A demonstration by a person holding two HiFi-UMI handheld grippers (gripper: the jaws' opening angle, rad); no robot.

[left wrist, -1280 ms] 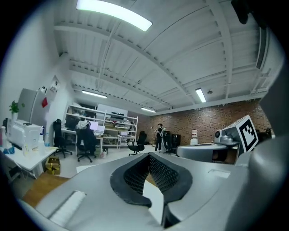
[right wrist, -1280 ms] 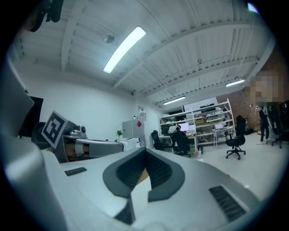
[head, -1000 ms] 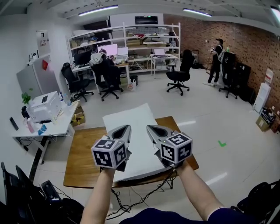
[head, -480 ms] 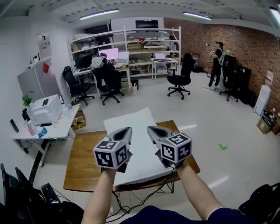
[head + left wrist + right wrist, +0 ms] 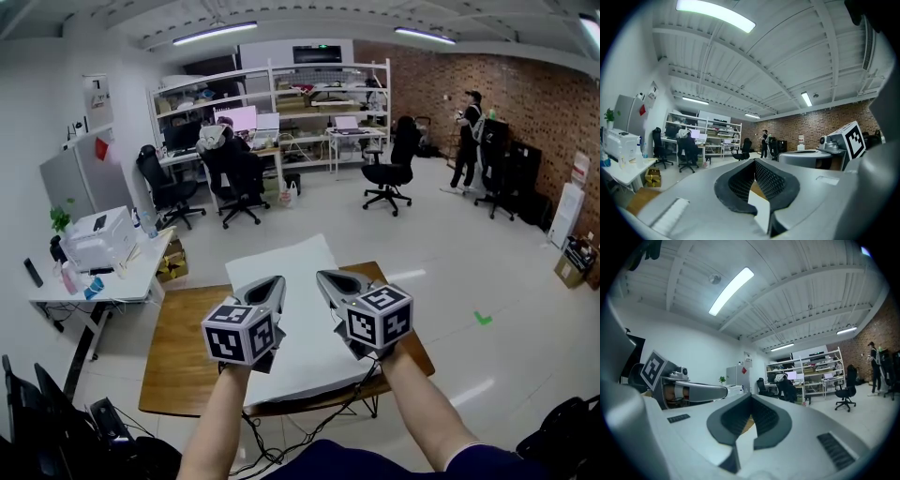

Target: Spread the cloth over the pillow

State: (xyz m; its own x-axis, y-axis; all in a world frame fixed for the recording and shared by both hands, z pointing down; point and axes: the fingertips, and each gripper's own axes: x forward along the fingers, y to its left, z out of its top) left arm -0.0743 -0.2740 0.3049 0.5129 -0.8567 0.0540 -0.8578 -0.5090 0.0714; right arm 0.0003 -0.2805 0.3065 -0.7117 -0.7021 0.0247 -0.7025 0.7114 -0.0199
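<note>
Left gripper [image 5: 273,279]: held level over the desk's near side, jaws closed tight with a slip of the white cloth pinched between them.
Right gripper [image 5: 324,276]: just beside the left one and level too, jaws pressed together on the same cloth.
Cloth [image 5: 291,272]: white, running away from both grippers along the middle of the desk, its far end showing past the desk's far edge in the head view.
Pillow: cannot be told apart under the white cloth.
Desk [image 5: 183,347]: brown wood, bare to the left and right of the cloth.
Floor mark [image 5: 483,319]: green, on the pale floor right of the desk.
Side table [image 5: 89,281]: white, at left, carrying a printer [image 5: 98,239].
Back of room: black office chairs [image 5: 239,178] before white shelving [image 5: 281,80]; a person [image 5: 466,141] stands by the brick wall [image 5: 525,94].
</note>
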